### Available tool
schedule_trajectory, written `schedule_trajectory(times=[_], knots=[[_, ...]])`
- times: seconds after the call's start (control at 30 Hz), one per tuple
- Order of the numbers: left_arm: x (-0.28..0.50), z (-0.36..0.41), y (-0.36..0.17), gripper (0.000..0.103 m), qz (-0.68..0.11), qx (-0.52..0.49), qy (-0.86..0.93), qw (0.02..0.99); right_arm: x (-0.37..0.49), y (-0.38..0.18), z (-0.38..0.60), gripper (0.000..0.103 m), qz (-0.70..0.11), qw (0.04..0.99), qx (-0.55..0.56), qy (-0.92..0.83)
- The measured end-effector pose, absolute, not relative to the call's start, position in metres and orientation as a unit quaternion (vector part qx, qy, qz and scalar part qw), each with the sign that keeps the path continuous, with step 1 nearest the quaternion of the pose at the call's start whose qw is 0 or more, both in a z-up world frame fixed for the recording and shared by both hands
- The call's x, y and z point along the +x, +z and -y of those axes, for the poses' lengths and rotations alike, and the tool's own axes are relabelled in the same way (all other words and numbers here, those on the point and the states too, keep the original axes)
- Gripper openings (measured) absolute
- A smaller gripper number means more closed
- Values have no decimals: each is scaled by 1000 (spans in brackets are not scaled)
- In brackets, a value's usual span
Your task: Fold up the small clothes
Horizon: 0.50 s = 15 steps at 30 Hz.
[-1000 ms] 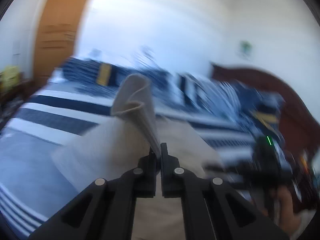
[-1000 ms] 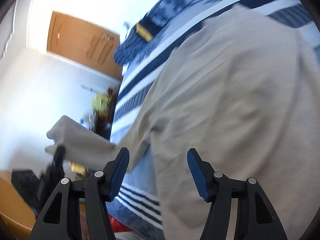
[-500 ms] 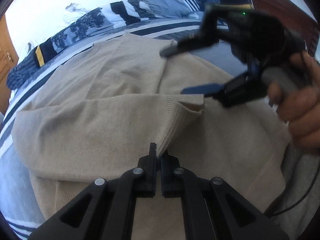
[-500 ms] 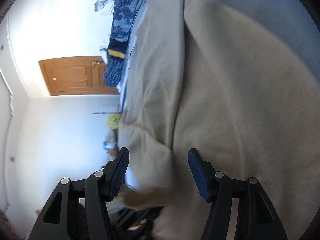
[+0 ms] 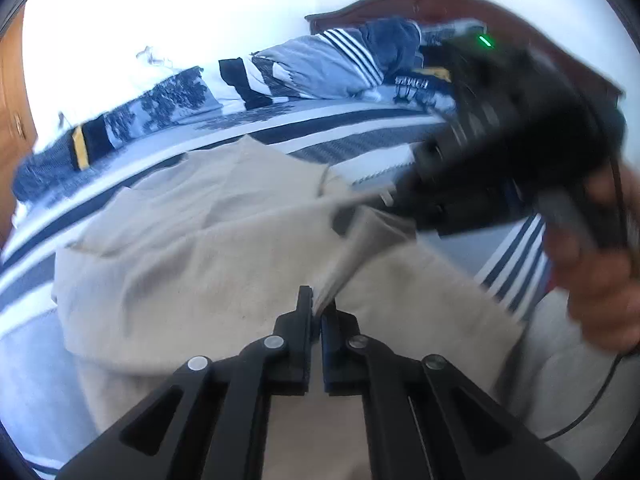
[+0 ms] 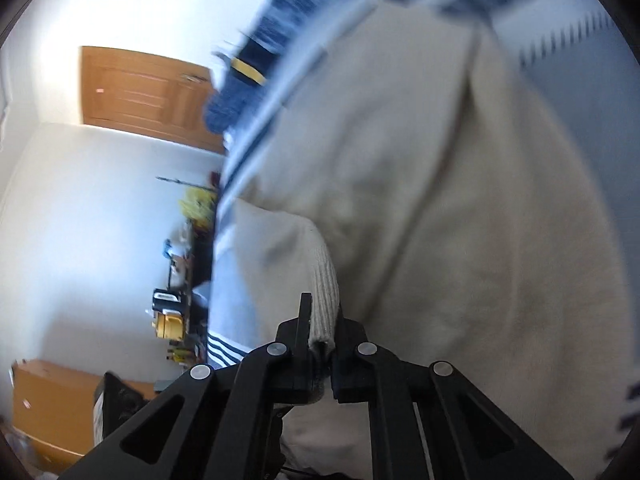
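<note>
A: so where's the sweater (image 5: 192,248) right now?

B: spread out on the striped bedspread (image 5: 360,136), beige knit, partly folded over itself. Left gripper (image 5: 316,312) is clamped tight on a fold of it. To the right, a hand (image 5: 596,280) holds the right gripper (image 6: 322,344).

A: and that one?

B: its jaws have just been closing, and now they're pinching the ribbed cuff (image 6: 326,280) of the sleeve. Wooden door (image 6: 136,96) far off on the left in that view.
</note>
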<state>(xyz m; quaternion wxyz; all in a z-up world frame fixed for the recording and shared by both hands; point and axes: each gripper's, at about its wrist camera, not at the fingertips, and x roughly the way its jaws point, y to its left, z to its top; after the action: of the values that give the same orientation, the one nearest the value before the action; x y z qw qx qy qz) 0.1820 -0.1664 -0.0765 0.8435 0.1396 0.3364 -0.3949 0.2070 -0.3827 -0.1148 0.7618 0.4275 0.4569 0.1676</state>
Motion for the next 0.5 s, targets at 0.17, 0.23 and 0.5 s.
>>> schedule_trajectory(times=[0.17,0.23,0.5], knots=[[196,173,-102,25,-414,131,-416,799,190,-128,403,7,-498,783,364,81],[208,154,-93,28,-426,79,-424,796,188,-147,411,7,-512,780,356,52],[266,75,-79,53,-439,-41,-338,831,184,-134,399,15,-519,796,308,50]])
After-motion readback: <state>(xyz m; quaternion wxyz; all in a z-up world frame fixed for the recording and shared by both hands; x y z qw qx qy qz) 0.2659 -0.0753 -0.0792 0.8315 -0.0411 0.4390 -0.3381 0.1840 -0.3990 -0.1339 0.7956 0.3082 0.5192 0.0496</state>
